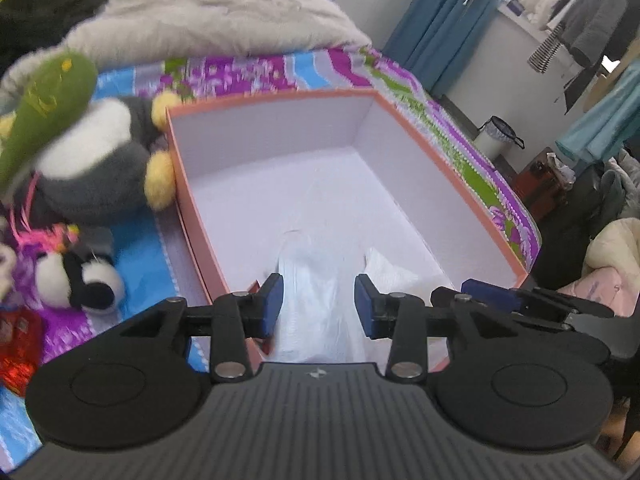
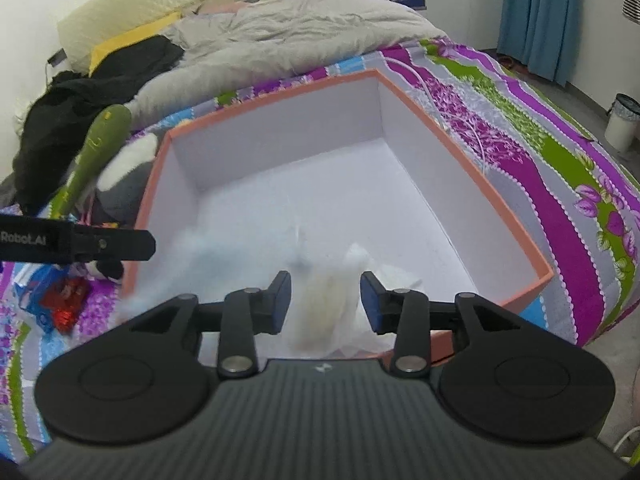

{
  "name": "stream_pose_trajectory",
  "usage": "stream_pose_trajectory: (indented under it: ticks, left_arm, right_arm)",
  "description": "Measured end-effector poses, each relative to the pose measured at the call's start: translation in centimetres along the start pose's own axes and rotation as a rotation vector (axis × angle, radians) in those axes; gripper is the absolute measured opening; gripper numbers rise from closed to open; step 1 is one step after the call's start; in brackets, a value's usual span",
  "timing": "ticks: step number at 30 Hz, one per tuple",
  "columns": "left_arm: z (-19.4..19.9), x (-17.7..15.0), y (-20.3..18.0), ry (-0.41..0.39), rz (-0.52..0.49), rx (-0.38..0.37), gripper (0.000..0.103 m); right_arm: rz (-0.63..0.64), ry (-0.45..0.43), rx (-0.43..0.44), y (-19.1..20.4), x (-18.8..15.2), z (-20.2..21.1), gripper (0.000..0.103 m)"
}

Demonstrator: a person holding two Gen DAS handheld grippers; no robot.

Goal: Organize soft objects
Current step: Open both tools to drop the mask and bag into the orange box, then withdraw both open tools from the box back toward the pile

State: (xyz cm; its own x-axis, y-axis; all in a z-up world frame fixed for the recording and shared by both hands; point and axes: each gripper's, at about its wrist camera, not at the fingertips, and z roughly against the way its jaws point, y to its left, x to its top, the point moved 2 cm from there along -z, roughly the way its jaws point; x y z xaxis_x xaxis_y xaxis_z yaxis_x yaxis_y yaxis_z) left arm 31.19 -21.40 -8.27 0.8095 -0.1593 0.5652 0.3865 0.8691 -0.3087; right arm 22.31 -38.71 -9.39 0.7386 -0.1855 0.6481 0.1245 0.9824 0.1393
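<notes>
A salmon-pink box [image 1: 456,184] with a white inside stands open on the patterned bed. My left gripper [image 1: 319,304] hovers over its near end, jaws apart, with a white, filmy soft bundle [image 1: 316,292] lying between the blue pads and looking loose. My right gripper [image 2: 325,300] is beside it, also open, with the bundle's cream-coloured part [image 2: 324,300] between its pads and gaps on both sides. The bundle rests at the box's near end and looks blurred. In the right wrist view, a finger of the left gripper [image 2: 120,244] shows at the left.
Left of the box lie plush toys: a grey-and-white one with yellow feet [image 1: 100,168], a green one [image 1: 44,108] and a black-and-white one [image 1: 80,280]. A red packet [image 1: 16,344] lies nearby. A grey duvet [image 2: 288,36] and black clothing [image 2: 80,108] are behind; a bin [image 2: 622,122] stands on the floor.
</notes>
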Motion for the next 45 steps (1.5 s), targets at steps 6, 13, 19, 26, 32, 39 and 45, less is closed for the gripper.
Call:
stream_pose_trajectory:
  ticks: [6, 13, 19, 26, 32, 39, 45]
  left_arm:
    - [4.4, 0.1, -0.9, -0.094, -0.064, -0.001, 0.045]
    - [10.3, -0.7, -1.4, -0.224, -0.119, 0.007, 0.045]
    - [14.4, -2.4, -0.9, -0.305, -0.135, 0.022, 0.045]
    - [18.4, -5.8, 1.0, -0.344, -0.099, 0.037, 0.045]
    - [20.7, -8.5, 2.5, -0.372, -0.072, 0.054, 0.045]
    - [22.4, -11.7, 4.2, -0.388, -0.036, 0.083, 0.045]
    - [22.6, -14.1, 5.7, -0.384, 0.006, 0.115, 0.045]
  right_arm:
    - [0.024, -0.079, 0.022, 1.4, 0.7, 2.6, 0.042]
    - [0.091, -0.201, 0.078, 4.6, 1.0, 7.0, 0.042]
    - [0.133, -0.273, 0.127, 7.2, 0.4, 9.6, 0.042]
    - [0.163, -0.33, 0.188, 9.9, -1.1, 11.4, 0.042]
    - [0.198, -0.338, 0.222, 12.3, -2.8, 12.1, 0.042]
    - [0.207, -0.324, 0.247, 14.3, -4.5, 12.2, 0.042]
    - [0.216, -0.295, 0.257, 15.4, -6.3, 11.8, 0.042]
